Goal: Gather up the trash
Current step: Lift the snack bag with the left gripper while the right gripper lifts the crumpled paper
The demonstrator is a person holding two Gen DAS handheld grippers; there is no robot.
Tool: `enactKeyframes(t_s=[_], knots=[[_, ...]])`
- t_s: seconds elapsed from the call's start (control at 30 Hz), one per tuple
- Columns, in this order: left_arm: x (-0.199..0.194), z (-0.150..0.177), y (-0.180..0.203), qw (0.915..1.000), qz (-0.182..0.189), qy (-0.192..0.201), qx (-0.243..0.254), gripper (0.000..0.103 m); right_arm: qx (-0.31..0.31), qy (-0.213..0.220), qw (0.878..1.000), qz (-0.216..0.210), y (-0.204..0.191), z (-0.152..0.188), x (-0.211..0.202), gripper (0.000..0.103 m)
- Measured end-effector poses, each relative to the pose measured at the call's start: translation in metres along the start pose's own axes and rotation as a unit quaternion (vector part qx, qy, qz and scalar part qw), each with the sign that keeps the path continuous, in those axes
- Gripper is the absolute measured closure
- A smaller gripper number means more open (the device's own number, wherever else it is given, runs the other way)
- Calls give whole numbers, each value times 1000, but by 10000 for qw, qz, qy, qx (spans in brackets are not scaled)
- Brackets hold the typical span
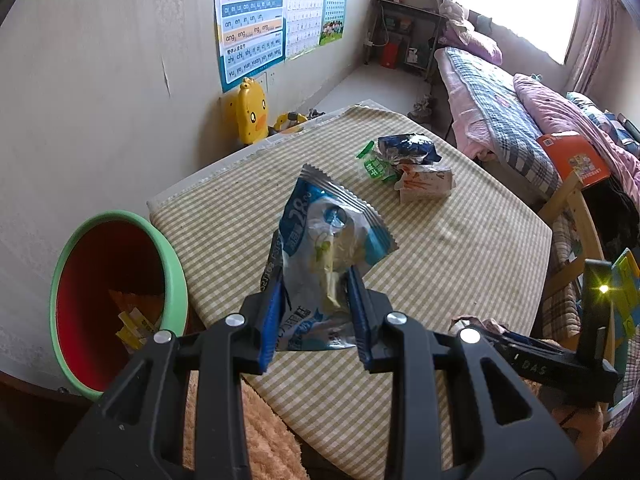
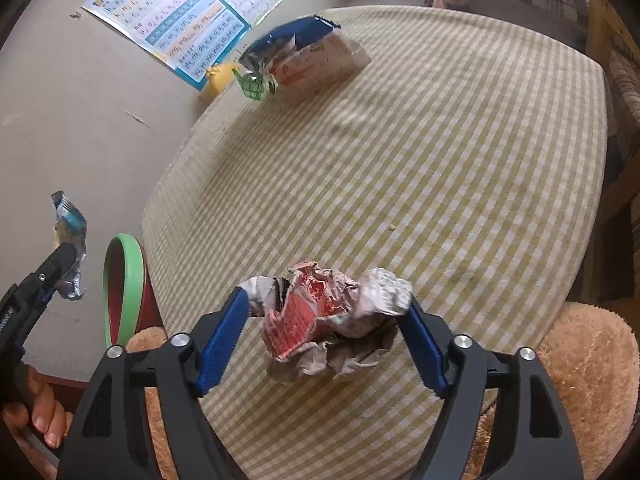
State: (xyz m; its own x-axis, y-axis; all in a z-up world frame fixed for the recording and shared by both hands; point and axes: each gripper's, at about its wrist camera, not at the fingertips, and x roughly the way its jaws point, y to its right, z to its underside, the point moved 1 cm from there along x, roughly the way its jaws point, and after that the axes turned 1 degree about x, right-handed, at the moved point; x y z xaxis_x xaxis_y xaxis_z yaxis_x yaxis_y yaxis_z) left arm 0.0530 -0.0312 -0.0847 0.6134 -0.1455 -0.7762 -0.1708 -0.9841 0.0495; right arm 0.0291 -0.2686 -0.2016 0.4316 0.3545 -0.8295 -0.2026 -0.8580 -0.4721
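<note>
My left gripper (image 1: 315, 276) is shut on a blue and silver snack wrapper (image 1: 328, 240), holding it upright above the checked tablecloth (image 1: 460, 260), just right of the bin. The bin (image 1: 176, 280) has a green rim and a red inside, with orange and yellow scraps at the bottom. From the right wrist, the same wrapper (image 2: 70, 232) hangs in the left gripper (image 2: 60, 260) at far left, near the bin rim (image 2: 132, 280). My right gripper (image 2: 324, 300) stands open, straddling a crumpled red and white wrapper (image 2: 320, 312) that lies on the cloth near the front edge.
A pile of trash lies at the table's far side: a dark blue bag (image 1: 408, 146), a green wrapper (image 1: 374, 164) and a white carton (image 1: 426, 184). A bed (image 1: 500, 112) and a wooden frame (image 1: 568, 200) stand to the right. A fuzzy peach cushion (image 2: 580, 360) sits below the table's front edge.
</note>
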Motion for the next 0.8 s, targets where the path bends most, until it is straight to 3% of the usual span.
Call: enactKeyframes(t_s=[0.27, 0.3, 0.33, 0.4, 0.47, 0.8], knots=[[0, 1, -2, 10000, 17, 16, -37, 74, -124, -8, 9996, 254, -1, 0, 10, 31], [0, 1, -3, 10000, 11, 30, -50, 74, -205, -1, 9996, 205, -4, 1, 9, 44], [-1, 1, -4, 10000, 5, 44, -65, 74, -284, 14, 9994, 210, -8, 2, 8, 48], [-3, 1, -6, 9999, -7, 71, -101, 74, -458, 125, 9986, 231, -16, 2, 0, 67], [-6, 1, -8, 9998, -24, 108, -134, 74, -466, 228, 9986, 120, -21, 0, -8, 76], [-28, -7, -24, 9986, -116, 425, -286, 74, -831, 1405, 9862, -274, -74, -7, -84, 77]])
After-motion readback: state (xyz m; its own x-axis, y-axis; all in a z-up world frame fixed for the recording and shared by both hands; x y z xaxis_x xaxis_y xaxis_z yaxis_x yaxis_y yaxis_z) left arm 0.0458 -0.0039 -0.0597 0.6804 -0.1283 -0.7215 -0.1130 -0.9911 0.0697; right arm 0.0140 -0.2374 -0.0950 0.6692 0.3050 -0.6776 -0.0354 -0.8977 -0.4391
